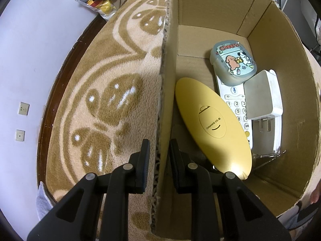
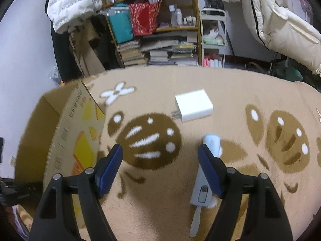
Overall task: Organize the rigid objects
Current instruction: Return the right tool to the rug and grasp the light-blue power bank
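Observation:
My left gripper (image 1: 159, 150) is shut on the near wall of the cardboard box (image 1: 166, 80), one finger inside and one outside. Inside the box lie a yellow oval case (image 1: 212, 126), a white remote (image 1: 236, 104), a grey case with cartoon stickers (image 1: 232, 62) and a white charger (image 1: 262, 96). My right gripper (image 2: 160, 156) is open and empty above the blanket. A white charger block (image 2: 193, 105) lies ahead of it. A grey tool with a light blue roller (image 2: 204, 172) lies beside the right finger. The box (image 2: 66, 132) shows at the left.
A tan patterned blanket (image 2: 220, 92) covers the surface. Its edge and a dark wooden rim (image 1: 60, 76) run along the left. A cluttered bookshelf (image 2: 156, 30), a white cart (image 2: 212, 38) and hanging coats (image 2: 280, 20) stand behind.

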Available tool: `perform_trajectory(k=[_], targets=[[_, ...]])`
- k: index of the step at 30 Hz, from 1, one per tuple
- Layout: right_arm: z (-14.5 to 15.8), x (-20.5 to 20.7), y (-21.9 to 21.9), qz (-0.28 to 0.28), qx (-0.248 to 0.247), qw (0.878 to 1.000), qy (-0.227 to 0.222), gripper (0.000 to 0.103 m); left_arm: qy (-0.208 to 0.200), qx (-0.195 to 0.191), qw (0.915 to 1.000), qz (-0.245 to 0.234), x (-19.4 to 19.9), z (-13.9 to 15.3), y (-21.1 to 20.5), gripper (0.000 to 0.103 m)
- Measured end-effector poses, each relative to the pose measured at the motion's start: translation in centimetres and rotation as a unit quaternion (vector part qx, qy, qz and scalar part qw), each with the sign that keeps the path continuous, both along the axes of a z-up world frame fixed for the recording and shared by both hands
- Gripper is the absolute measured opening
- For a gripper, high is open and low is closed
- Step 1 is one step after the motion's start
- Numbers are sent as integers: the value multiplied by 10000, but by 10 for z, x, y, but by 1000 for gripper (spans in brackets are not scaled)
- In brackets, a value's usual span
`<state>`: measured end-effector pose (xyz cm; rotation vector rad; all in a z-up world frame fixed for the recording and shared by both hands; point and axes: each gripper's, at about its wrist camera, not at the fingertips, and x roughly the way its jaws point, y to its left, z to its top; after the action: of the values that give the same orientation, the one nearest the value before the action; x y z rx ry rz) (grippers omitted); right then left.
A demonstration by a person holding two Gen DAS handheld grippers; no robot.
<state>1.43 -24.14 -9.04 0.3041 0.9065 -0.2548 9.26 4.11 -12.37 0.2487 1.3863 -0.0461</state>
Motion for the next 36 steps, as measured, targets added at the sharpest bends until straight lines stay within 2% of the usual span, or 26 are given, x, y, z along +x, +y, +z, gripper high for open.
perform_trajectory(k=[11,13,15,16,23,29,31,36], targets=[[-45,5,-7,-169,377,9980,476,80,27,-7,10000,12,1,-1,0,20],[-47,5,-3,-136,279,9981,533,79,33,-29,10000,22,2,-2,1,20],[-50,6,1,-103,173,9976,658,66,44,-57,10000,39,2,-2,1,20],[-55,7,3,-74,247,9965,801,53,48,-67,10000,46,3,-2,2,20],[-58,1,-3,-284,227,9957,855,24,39,-61,10000,34,3,-2,3,20],[-56,-1,-9,-340,304,9955,826,22,37,-46,10000,25,3,-2,3,20],[-51,-1,-8,-278,175,9962,809,22,37,-50,10000,24,3,-2,3,20],[-24,-7,1,-130,-320,9984,451,25,38,-49,10000,25,3,-2,3,20]])
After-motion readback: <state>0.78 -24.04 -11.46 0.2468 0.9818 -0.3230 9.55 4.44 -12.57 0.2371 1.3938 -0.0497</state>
